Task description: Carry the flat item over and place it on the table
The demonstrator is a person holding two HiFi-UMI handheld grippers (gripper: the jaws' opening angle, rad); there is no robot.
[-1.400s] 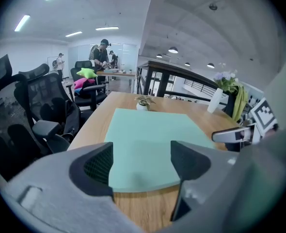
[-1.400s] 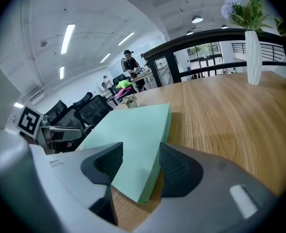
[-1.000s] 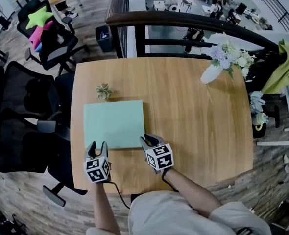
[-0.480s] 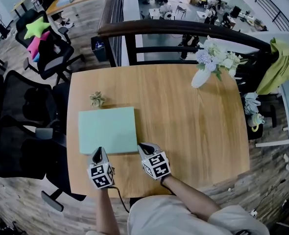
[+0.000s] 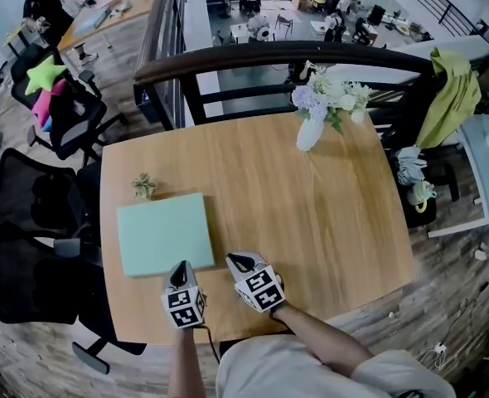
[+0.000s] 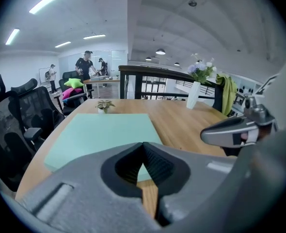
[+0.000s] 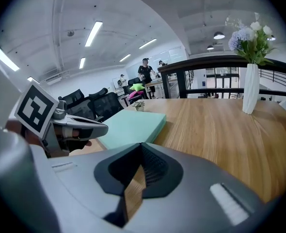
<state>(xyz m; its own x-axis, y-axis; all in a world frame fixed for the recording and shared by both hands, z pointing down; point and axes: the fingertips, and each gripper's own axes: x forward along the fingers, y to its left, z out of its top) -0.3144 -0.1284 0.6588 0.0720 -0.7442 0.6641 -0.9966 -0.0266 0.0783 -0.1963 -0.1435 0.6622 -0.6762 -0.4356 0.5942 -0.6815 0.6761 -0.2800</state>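
The flat item is a mint-green pad (image 5: 166, 232) lying flat on the left part of the wooden table (image 5: 311, 214); it also shows in the left gripper view as the pad (image 6: 104, 132) and in the right gripper view as the pad (image 7: 133, 123). My left gripper (image 5: 180, 267) sits just off the pad's near right corner; its jaws have just been closing and are shut with nothing between them (image 6: 144, 147). Beside it, my right gripper (image 5: 238, 260) is shut and empty (image 7: 141, 149), apart from the pad.
A tiny potted plant (image 5: 143, 186) stands at the pad's far left corner. A white vase of flowers (image 5: 311, 127) is at the table's far side by a dark railing (image 5: 269, 56). Black office chairs (image 5: 29, 214) crowd the left edge. Green cloth (image 5: 447, 98) hangs at right.
Both grippers have closed and drawn back off the pad's near edge. The left one has slid right from the near left corner toward the near right corner. The pad stays flat.
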